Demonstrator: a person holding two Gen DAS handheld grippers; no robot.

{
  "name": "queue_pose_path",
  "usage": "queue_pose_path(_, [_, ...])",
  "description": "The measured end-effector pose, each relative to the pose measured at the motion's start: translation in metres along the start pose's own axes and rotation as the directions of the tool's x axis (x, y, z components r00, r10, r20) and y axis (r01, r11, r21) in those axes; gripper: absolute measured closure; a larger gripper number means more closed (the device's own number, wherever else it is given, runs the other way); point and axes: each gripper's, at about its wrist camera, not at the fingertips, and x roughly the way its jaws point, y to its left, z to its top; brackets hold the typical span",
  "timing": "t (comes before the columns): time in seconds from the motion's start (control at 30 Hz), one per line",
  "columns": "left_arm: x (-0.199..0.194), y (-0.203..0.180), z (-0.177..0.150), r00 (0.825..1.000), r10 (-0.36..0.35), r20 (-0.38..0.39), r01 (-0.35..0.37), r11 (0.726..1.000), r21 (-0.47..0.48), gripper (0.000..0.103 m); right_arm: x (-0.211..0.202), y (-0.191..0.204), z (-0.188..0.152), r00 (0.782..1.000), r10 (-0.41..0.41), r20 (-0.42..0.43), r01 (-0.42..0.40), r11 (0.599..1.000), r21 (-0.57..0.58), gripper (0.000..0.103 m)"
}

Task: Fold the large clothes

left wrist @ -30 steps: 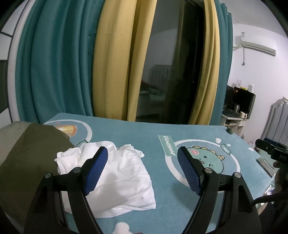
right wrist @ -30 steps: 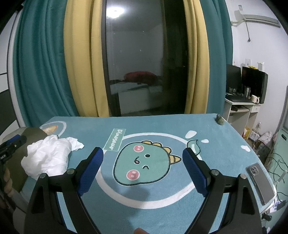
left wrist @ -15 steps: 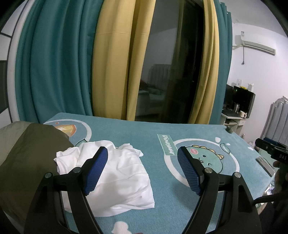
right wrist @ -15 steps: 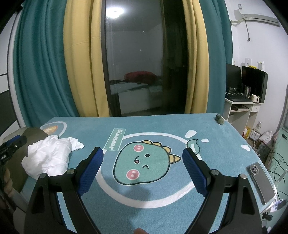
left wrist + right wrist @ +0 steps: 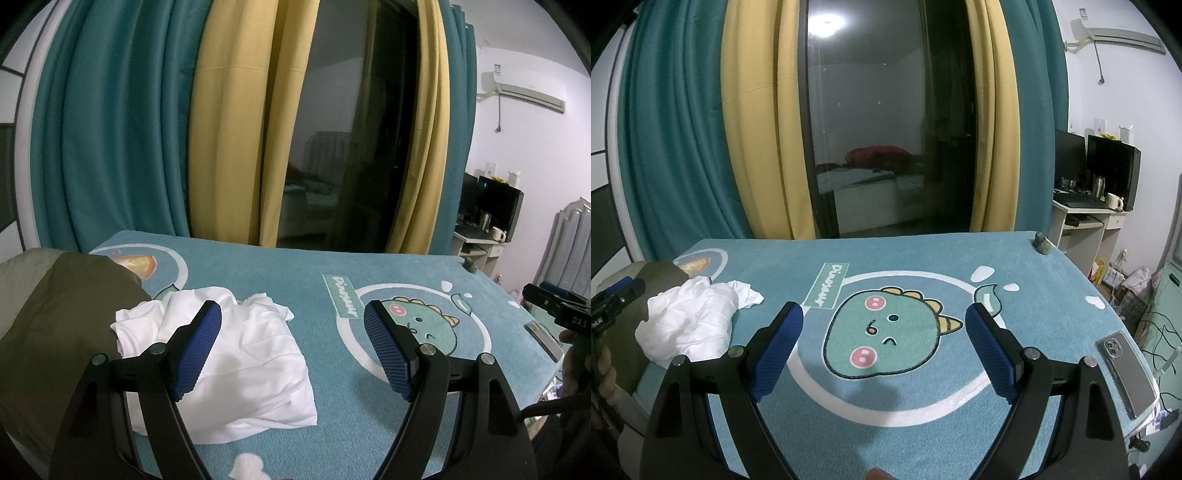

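A crumpled white garment (image 5: 243,365) lies on the left part of the teal dinosaur mat (image 5: 295,273); it also shows in the right wrist view (image 5: 690,317). An olive-green garment (image 5: 55,314) lies at the mat's left edge, partly under the white one. My left gripper (image 5: 293,314) is open and empty, held above the white garment's right side. My right gripper (image 5: 884,314) is open and empty above the dinosaur print (image 5: 890,332).
A phone (image 5: 1126,373) lies at the mat's right edge. A small dark object (image 5: 1041,243) sits at the far right corner. Teal and yellow curtains (image 5: 753,129) and a glass door stand behind the mat. A desk with monitors (image 5: 1108,166) is to the right.
The left wrist view has shifted slightly, so the white garment sits a little lower left between the fingers. The right gripper has barely moved. Both stay open.
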Motion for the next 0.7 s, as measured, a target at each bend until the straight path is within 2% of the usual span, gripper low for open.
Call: queue_pose_path(0.7, [-0.0053, -0.0010, -0.0022, 1.000, 0.002, 0.001, -0.002, 1.000, -0.010, 0.021, -0.0003, 0.0019, -0.0005, 1.000, -0.003, -0.002, 0.003, 1.000, -0.002, 0.014])
